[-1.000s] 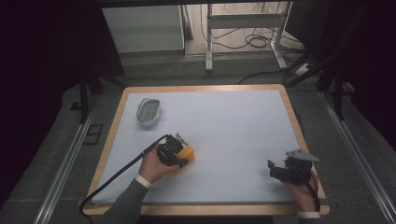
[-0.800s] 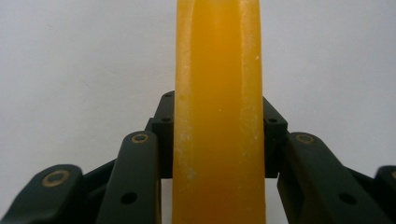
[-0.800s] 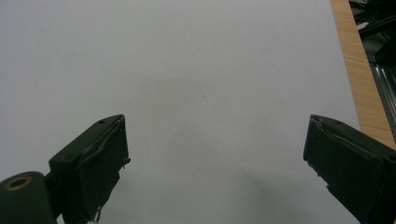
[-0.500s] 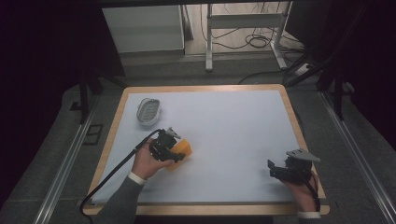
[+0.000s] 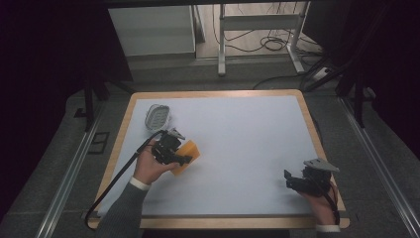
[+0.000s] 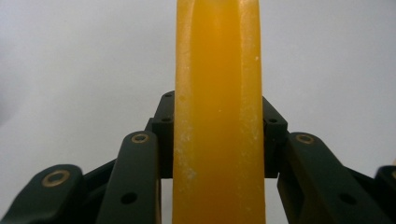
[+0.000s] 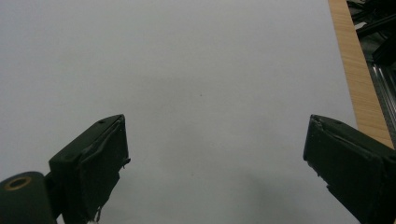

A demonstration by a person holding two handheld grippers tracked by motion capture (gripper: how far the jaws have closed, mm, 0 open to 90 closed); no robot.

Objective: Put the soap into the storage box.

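White table surface (image 5: 237,144) lies open from centre toward twelve and three o'clock; a small pale oval mesh dish (image 5: 157,117) stands at ten o'clock.

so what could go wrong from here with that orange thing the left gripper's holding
1. The left gripper clamps the orange block by its thin edge, with much of it sticking out past the jaws; a quick swing might twist or slip it.
2. The small mesh dish sits close beyond the left hand, so a move that way could knock it.
3. The right gripper rests open near the table's front edge and could slide off.
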